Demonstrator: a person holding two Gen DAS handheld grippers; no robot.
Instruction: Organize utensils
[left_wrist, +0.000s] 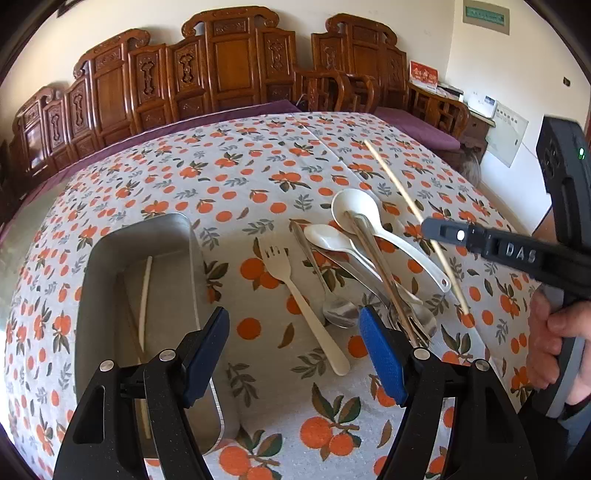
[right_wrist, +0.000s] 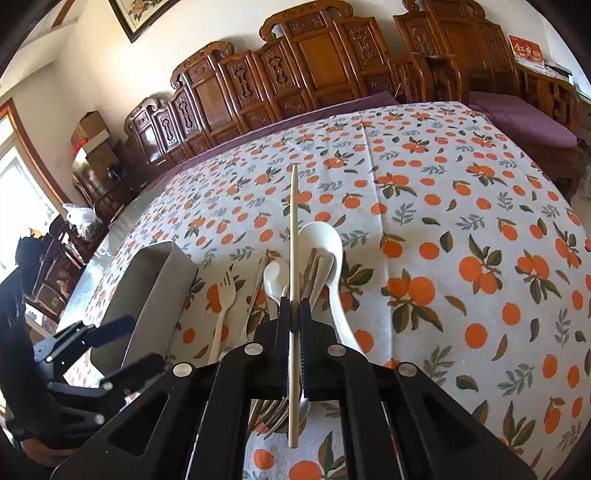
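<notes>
My right gripper is shut on a wooden chopstick and holds it above the utensil pile; it also shows in the left wrist view with the chopstick. My left gripper is open and empty, low over the cloth between the metal tray and the pile. The tray holds a white chopstick and a wooden one. On the cloth lie a white fork, a metal spoon, a small white spoon, a large white spoon and metal forks.
The table wears an orange-print cloth. Carved wooden benches with purple cushions stand behind it. The tray stands left of the pile in the right wrist view, with my left gripper beside it.
</notes>
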